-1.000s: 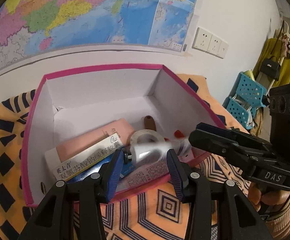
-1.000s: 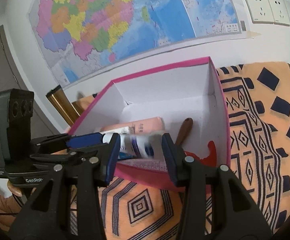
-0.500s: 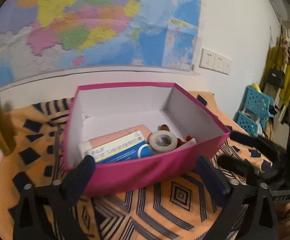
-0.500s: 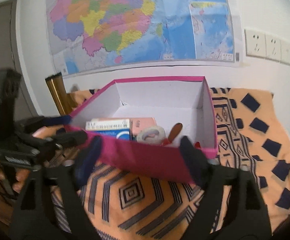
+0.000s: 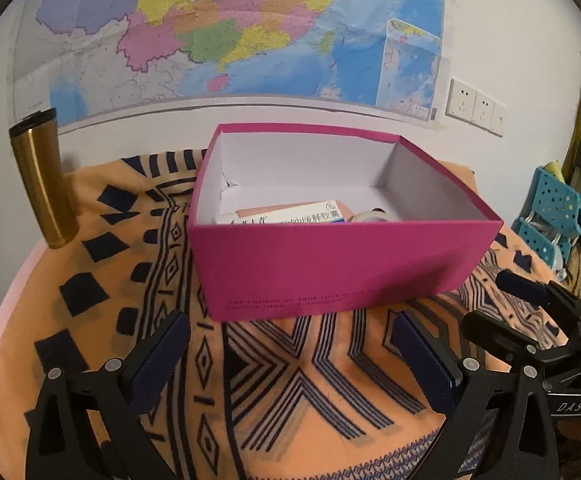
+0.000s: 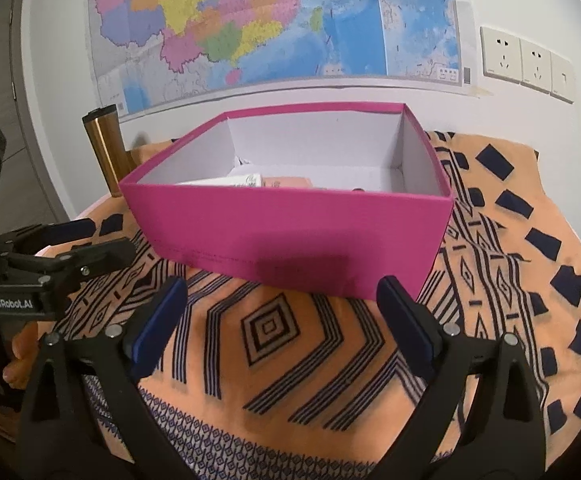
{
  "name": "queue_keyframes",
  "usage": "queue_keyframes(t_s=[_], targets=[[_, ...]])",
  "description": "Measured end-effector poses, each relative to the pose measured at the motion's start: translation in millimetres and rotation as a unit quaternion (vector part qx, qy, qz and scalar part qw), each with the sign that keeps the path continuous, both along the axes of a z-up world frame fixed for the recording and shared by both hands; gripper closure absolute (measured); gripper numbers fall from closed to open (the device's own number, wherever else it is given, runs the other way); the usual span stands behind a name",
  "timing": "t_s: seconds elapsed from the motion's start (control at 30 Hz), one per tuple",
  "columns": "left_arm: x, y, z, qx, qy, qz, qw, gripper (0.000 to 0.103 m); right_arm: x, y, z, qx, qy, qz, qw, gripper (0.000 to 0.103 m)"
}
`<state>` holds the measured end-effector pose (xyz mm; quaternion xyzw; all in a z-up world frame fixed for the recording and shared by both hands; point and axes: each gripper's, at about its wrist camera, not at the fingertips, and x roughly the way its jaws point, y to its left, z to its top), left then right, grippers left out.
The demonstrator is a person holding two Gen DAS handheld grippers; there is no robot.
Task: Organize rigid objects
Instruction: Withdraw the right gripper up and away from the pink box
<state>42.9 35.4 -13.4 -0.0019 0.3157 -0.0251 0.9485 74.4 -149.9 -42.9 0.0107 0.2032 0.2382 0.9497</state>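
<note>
A pink cardboard box [image 5: 330, 264] with a white inside stands on the patterned orange cloth; it also shows in the right wrist view [image 6: 290, 232]. Inside lie a white and blue medicine carton [image 5: 290, 216], a pink tube [image 6: 286, 181] and a roll of tape [image 5: 370, 216], mostly hidden by the front wall. My left gripper [image 5: 290, 360] is open and empty, low in front of the box. My right gripper [image 6: 282, 324] is open and empty, also in front of the box. Each gripper shows in the other's view, to the side.
A gold metal tumbler [image 5: 44, 180] stands at the table's left rear, also in the right wrist view [image 6: 108, 148]. A wall map [image 5: 230, 28] and sockets [image 5: 476, 106] are behind. Blue plastic baskets [image 5: 550, 216] stand off to the right.
Both grippers held tubes over the box a second ago. They have opened, dropped them in the box, and pulled back and down to the front of the box.
</note>
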Motion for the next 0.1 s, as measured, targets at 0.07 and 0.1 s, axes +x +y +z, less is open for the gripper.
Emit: queue_keyframes(t_s=[0.07, 0.1], targets=[[-3.3, -4.2, -1.7, 0.01, -0.004, -0.001, 0.9999, 0.0, -1.0, 1.1, -2.4, -0.003, 0.003, 0.002, 1.0, 0.007], [-3.0, -5.2, -2.6, 0.013, -0.001, -0.003, 0.9999, 0.0, -1.6, 1.0, -3.0, -0.005, 0.004, 0.003, 1.0, 0.007]])
